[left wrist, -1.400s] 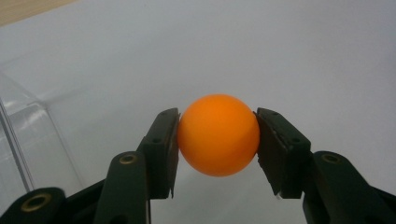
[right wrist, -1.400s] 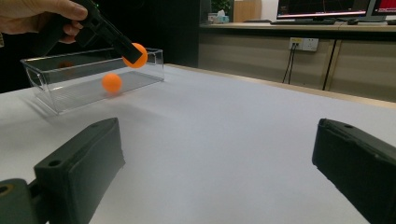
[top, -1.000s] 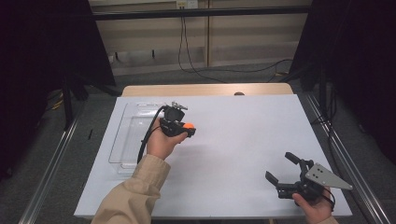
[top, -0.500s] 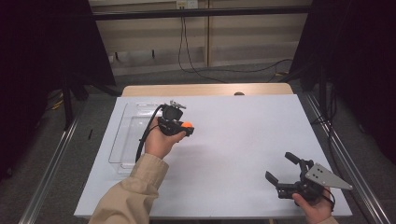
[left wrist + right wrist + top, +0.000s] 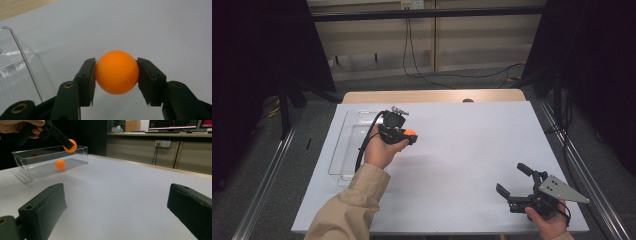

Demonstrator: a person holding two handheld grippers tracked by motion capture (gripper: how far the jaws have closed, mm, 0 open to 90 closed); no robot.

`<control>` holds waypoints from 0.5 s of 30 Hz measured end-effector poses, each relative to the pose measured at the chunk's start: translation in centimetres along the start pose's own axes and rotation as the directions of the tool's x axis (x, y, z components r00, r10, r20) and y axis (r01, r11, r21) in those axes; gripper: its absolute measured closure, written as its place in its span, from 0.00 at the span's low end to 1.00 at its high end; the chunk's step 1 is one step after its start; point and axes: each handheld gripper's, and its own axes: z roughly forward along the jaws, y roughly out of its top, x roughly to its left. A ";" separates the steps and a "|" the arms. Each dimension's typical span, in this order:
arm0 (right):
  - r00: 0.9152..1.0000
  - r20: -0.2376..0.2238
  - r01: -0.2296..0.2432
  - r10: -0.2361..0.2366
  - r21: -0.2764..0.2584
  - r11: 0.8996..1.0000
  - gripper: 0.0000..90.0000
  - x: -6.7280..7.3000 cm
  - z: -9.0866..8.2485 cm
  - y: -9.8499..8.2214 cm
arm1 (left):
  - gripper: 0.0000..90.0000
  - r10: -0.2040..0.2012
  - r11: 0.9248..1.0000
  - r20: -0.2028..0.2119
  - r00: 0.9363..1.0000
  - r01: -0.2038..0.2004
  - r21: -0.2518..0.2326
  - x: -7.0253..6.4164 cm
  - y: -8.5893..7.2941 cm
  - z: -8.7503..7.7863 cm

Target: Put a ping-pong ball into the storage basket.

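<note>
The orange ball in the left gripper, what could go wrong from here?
The left gripper pinches the ball only at its two sides, above the table beside the clear tray, so a slack grip could let the ball drop and roll off. Released from up there, it might bounce out of the tray, or knock the second ball lying inside.

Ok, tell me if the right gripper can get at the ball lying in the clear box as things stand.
Probably yes. The right gripper is open and holds nothing, the white table between is bare, and the clear box is open-topped. The ball in the box lies across the table, though.
</note>
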 end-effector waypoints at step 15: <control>1.000 0.001 0.000 0.000 -0.001 1.000 0.01 0.0 0.0 0.0 | 0.57 -0.008 1.000 -0.015 1.000 0.008 -0.008 0.7 -0.2 -0.7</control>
